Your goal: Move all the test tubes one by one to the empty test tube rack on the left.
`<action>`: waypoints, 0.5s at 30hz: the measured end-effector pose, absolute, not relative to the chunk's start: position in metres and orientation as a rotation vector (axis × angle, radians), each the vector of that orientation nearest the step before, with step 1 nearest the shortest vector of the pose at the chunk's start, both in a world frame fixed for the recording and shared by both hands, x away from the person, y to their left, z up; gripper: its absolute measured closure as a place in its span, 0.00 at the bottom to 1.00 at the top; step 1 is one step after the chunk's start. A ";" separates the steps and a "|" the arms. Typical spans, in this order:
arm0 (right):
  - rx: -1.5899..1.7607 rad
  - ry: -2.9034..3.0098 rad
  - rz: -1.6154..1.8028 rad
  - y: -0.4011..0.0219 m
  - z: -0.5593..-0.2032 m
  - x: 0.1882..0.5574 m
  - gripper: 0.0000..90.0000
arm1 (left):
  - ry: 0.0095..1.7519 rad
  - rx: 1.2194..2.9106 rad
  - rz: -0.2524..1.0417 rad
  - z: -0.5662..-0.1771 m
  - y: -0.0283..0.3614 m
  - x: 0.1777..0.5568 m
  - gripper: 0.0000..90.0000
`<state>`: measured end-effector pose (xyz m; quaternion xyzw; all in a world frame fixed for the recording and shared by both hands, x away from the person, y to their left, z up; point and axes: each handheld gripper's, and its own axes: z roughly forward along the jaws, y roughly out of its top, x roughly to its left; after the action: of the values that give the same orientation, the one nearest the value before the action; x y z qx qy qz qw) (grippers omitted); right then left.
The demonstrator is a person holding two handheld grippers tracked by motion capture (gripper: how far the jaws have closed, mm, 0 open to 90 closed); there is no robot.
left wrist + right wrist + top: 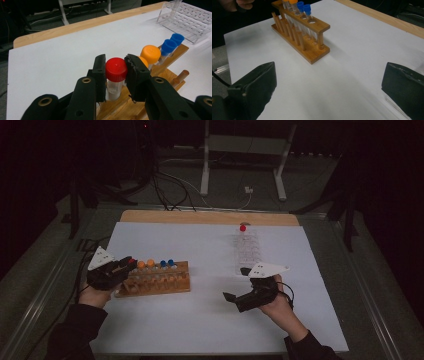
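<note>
Your left gripper [115,71] has its fingers [100,72] clamped on the red cap of a clear tube [115,75], one pad on each side of the cap, and that tube stands upright in the end hole of the wooden rack [162,72], the end nearest your left hand. Along the rack from it stand two orange-capped tubes [150,54] and then two blue-capped tubes [169,46]; the nearer orange cap is mostly hidden behind the right-hand finger. The lower part of the red-capped tube and the hole it sits in are covered by the gripper body, so you cannot tell how deep it sits. Your right gripper [240,290] rests low over the white worktop [200,320], well to the right of the rack, its fingers [254,85] spread wide with nothing between them. Beyond it, farther right of the rack, lies a clear plastic rack [247,252] with one small red-capped thing [242,227] at its far end, too small to make out. The high view is dim, and the left fingertips there merge with the rack's end.
</note>
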<state>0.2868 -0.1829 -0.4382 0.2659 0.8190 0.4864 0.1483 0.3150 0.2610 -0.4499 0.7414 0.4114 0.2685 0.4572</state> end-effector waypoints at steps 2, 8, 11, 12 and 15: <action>0.765 2.356 1.398 -0.183 -0.438 0.287 0.00 | 1.020 1.825 0.658 -0.450 0.262 0.314 0.80; 0.766 2.356 1.399 -0.183 -0.437 0.287 0.00 | 1.031 1.835 0.636 -0.448 0.263 0.314 0.79; 0.764 2.352 1.403 -0.184 -0.436 0.287 0.00 | 1.026 1.833 0.623 -0.446 0.264 0.312 0.74; 0.766 2.351 1.404 -0.184 -0.436 0.287 0.00 | 1.030 1.828 0.626 -0.445 0.264 0.311 0.70; 0.766 2.347 1.404 -0.185 -0.435 0.288 0.00 | 1.025 1.827 0.644 -0.439 0.264 0.307 0.59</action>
<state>0.2878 -0.1852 -0.4349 0.2665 0.8171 0.4886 0.1501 0.3068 0.2644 -0.4394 0.7413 0.4159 0.2613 0.4574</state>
